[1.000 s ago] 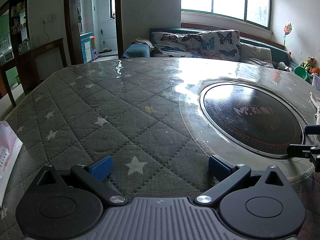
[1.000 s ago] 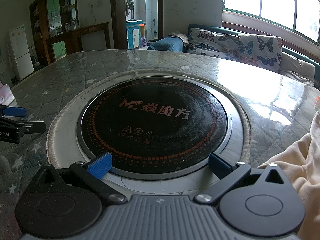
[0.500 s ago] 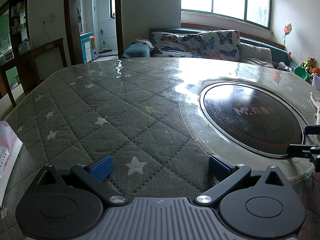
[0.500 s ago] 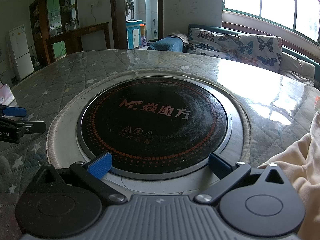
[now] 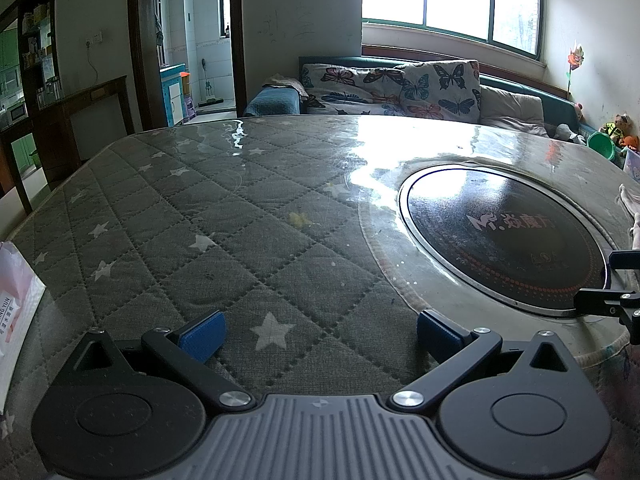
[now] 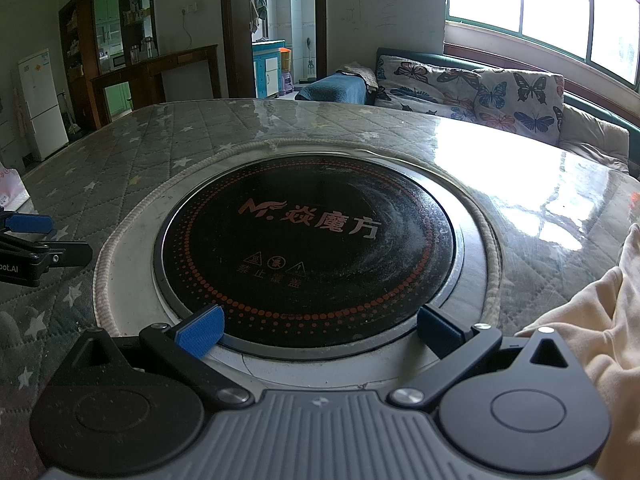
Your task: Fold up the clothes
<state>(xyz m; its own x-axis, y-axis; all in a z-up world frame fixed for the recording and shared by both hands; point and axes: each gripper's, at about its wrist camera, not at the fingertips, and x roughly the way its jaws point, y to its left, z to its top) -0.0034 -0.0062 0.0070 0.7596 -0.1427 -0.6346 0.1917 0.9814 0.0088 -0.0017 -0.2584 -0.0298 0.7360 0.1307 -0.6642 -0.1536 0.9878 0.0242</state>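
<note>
Both claws, your left gripper (image 5: 318, 330) and right gripper (image 6: 318, 330), were spread and empty; the cream garment (image 6: 592, 332) at the table's (image 5: 240, 216) right edge lay unfolded, untouched.

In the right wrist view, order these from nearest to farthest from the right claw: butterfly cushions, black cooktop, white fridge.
From the right claw:
1. Black cooktop, directly ahead.
2. Butterfly cushions, beyond the table, right.
3. White fridge, far left, likely farthest.

Home living room: sofa (image 5: 400, 88), fridge (image 6: 42, 104)
</note>
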